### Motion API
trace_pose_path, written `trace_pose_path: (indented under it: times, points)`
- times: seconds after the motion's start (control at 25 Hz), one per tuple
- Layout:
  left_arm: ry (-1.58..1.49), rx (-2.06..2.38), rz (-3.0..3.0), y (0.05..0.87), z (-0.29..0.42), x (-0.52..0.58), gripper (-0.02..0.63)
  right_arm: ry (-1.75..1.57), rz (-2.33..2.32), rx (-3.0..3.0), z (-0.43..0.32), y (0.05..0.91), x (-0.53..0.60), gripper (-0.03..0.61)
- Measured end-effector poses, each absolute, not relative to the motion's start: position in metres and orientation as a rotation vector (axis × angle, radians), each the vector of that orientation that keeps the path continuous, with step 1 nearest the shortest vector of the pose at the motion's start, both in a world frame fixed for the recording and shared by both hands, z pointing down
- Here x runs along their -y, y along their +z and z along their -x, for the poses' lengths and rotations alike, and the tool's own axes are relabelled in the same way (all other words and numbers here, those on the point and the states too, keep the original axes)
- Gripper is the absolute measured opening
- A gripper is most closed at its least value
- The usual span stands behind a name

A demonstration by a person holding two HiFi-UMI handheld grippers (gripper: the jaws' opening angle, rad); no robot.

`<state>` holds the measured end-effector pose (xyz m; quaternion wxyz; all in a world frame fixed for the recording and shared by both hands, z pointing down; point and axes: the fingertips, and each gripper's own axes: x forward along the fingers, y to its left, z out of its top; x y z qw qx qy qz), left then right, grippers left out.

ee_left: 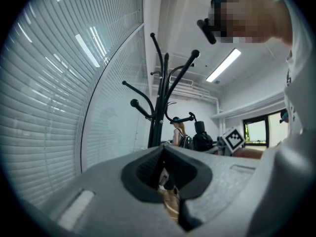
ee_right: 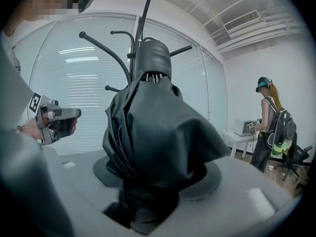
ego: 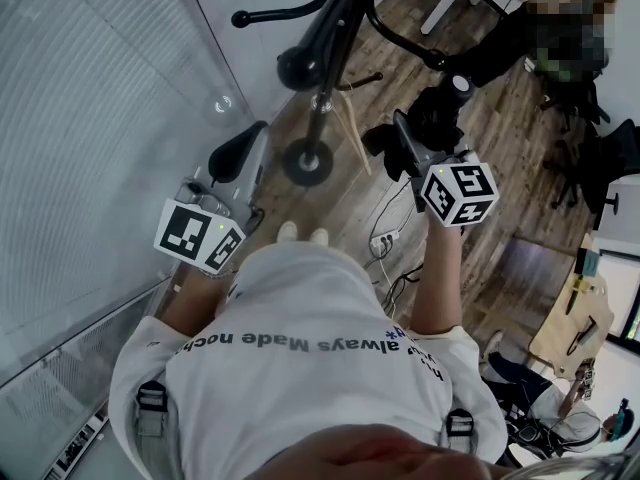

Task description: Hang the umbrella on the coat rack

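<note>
Seen from above, a person stands on a wood floor facing a black coat rack in the upper middle of the frame, with white blinds filling the left side. Right of centre, the right gripper has its jaws spread wide and clamped on a folded black umbrella. The umbrella is held up close to the rack's arms and not hung; whether it touches one cannot be told. In the right gripper view the umbrella fills the centre, in front of the rack. At lower left, the left gripper has its jaws pressed together on nothing.
</note>
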<state>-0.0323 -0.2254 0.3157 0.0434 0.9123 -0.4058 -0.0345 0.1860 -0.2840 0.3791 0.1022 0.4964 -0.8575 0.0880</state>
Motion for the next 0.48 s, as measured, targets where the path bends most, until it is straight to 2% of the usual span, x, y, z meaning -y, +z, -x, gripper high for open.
trace_pose_path:
  times: [0.48]
  points:
    - [-0.109, 1.238, -2.792, 0.315, 0.026, 0.212, 0.003, 0.279, -1.458, 2.494, -0.192, 0.390, 0.274, 0.258]
